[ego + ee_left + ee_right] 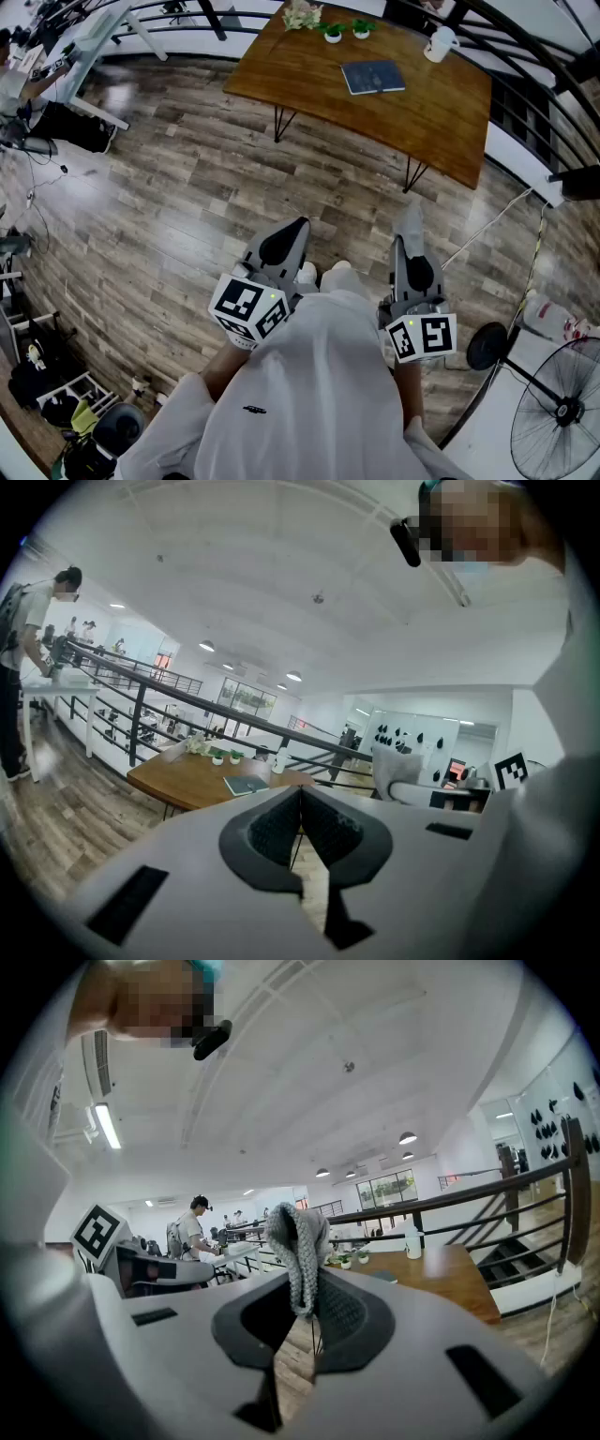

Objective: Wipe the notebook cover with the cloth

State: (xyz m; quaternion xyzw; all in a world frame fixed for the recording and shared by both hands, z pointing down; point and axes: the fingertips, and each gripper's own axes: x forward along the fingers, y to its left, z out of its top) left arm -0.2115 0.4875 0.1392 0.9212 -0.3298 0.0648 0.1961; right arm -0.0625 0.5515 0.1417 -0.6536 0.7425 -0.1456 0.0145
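The wood-plank floor [169, 187] carries one wooden table [441, 112], which stands at the far side, close to a dark railing [139, 710].

On the table, from left to right, we count:
- one flower bunch [302, 14] at the far edge;
- two small potted plants [333, 33] [362, 29], side by side just beside the flower bunch;
- one dark notebook [373, 77], lying flat and closed near the middle of the top, apart from the plants;
- one white container [439, 44] at the far right edge.

Nearer the camera we count two grippers. Both are held low over the floor, well apart from the table.

The left gripper [300, 803] has its jaws closed against each other. We see nothing between them.

The right gripper [305, 1288] has its jaws clamped on one grey knitted cloth [298, 1241]. A fold of the cloth stands up above the jaw tips. The cloth is well apart from the notebook and does not touch the table.
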